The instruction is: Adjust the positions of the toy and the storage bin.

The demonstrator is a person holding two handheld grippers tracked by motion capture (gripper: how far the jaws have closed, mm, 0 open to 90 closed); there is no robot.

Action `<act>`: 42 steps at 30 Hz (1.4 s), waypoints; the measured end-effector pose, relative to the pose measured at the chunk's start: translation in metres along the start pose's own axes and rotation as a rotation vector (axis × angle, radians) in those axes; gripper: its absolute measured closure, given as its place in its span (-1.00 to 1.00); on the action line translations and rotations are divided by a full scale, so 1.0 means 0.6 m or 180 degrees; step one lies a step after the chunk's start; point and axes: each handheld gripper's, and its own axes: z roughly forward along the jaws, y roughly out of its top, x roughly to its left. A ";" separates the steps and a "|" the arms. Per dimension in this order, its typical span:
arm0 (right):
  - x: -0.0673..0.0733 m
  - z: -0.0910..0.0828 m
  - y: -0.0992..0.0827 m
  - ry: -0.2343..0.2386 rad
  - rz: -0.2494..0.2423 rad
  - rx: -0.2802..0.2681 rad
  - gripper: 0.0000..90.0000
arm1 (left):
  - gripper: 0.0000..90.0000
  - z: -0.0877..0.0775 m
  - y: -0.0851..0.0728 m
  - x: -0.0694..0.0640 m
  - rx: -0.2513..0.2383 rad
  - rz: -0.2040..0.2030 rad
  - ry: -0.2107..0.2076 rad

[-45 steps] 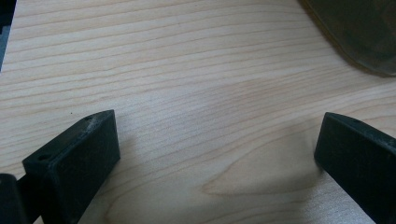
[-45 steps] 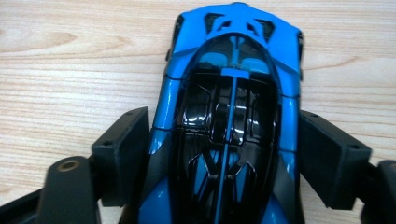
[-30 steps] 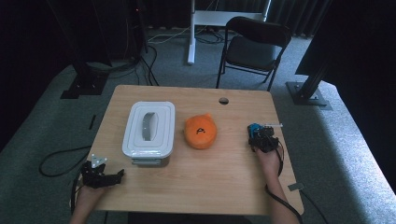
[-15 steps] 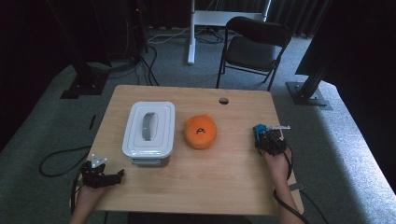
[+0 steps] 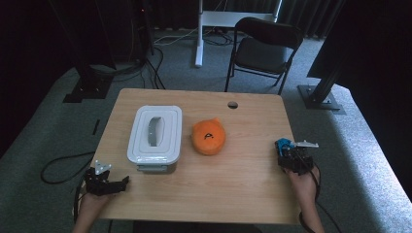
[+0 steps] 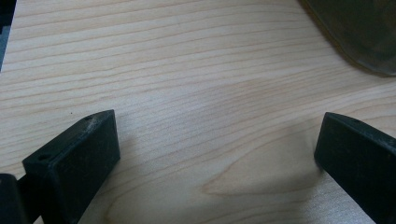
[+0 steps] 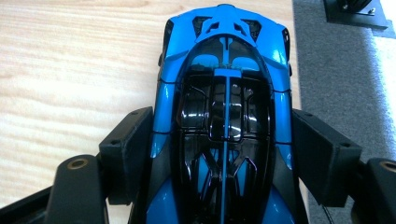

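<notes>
A blue and black toy car (image 7: 224,93) sits between the jaws of my right gripper (image 7: 224,140), and both pads press on its sides. In the high view the car (image 5: 283,144) and the right gripper (image 5: 286,150) are near the table's right edge, a little above the wood. My left gripper (image 5: 121,183) rests low at the table's front left corner. In its own view the left gripper (image 6: 217,140) stands wide open over bare wood with nothing between its fingers.
A white lidded container (image 5: 155,133) stands left of centre on the wooden table (image 5: 233,194), and its corner (image 6: 369,32) shows ahead of the left gripper. An orange rounded object (image 5: 209,137) lies beside it. A cable hole (image 5: 232,104) is at the back, and a chair (image 5: 262,48) stands beyond.
My right gripper has carried the blue car to the right and toward the person, closer to the table's right edge. The left gripper has stayed where it was.
</notes>
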 end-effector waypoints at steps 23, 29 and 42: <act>-0.011 -0.008 -0.084 -0.0014 -0.0001 0.0155 -0.42 | -0.99 0.000 0.000 0.000 0.0001 0.0000 0.0000; -0.018 -0.006 -0.091 0.0089 0.0083 0.0138 -0.43 | -0.99 0.000 0.000 0.000 0.0000 0.0000 0.0000; -0.022 -0.028 -0.076 0.0130 0.0037 0.0064 -0.52 | -0.99 0.000 0.000 0.000 0.0000 0.0000 0.0000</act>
